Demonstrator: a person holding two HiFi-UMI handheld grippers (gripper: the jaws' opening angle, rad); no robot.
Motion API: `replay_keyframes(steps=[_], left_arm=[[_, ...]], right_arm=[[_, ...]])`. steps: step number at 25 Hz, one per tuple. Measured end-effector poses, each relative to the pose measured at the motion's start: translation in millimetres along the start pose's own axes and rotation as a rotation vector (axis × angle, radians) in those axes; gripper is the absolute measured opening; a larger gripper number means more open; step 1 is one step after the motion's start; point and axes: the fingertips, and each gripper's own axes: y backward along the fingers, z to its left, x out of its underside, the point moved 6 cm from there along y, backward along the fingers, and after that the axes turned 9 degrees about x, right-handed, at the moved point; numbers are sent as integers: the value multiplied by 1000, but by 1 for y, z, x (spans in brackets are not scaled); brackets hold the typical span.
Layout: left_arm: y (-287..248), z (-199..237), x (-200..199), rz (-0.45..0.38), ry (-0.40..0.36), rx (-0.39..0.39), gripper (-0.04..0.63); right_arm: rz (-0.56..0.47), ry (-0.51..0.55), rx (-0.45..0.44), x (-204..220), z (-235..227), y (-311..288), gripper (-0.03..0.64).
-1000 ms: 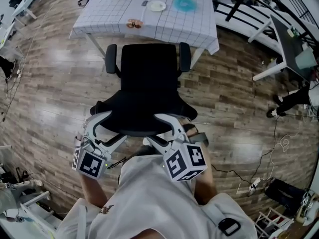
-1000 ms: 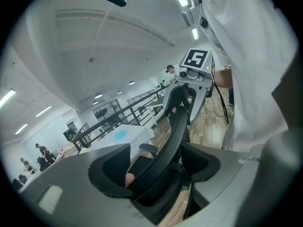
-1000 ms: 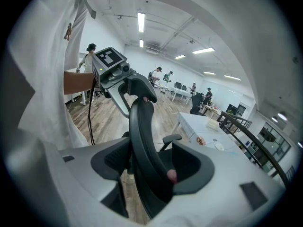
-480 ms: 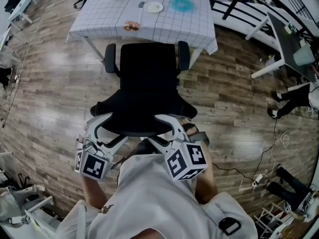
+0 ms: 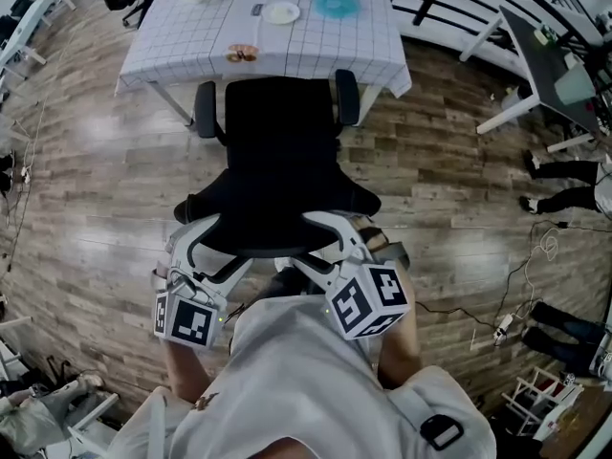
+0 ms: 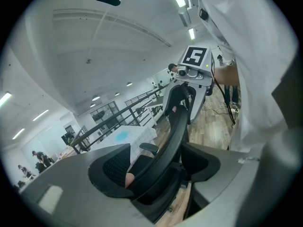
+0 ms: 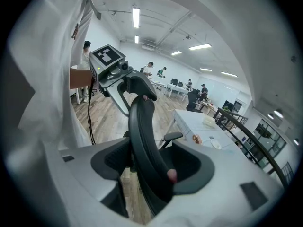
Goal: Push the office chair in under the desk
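Observation:
A black office chair [image 5: 282, 151] stands with its seat toward the desk [image 5: 191, 36], which is covered in a white checked cloth; the seat's front edge and armrests sit at the desk's near edge. The backrest's top edge faces me. My left gripper [image 5: 222, 245] clasps the left end of that edge and my right gripper [image 5: 308, 242] the right end. In the left gripper view the backrest [image 6: 170, 131] runs between the jaws, touching both. The right gripper view shows the backrest [image 7: 144, 145] held between its jaws in the same way.
On the desk lie a white plate [image 5: 281, 11], a blue dish [image 5: 336, 4] and a small snack [image 5: 241, 53]. More white desks [image 5: 521, 55] stand at the right. Cables [image 5: 497, 323] trail on the wooden floor, and someone's legs [image 5: 564, 175] show at the right edge.
The chair has rolled a little toward the desk, with both grippers following on its backrest. The grips look the same.

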Motion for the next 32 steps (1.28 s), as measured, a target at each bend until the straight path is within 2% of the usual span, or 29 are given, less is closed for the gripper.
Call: replay_keyframes(steps=[12,32], left_arm=[[-10,25,4,-8,-9,19,336],[-28,51,2,-14,-2,1,337]], right_arm=[[-4,-18,25,-2,-20,-14,281],[-36,12,6,3,-51,-27,276]])
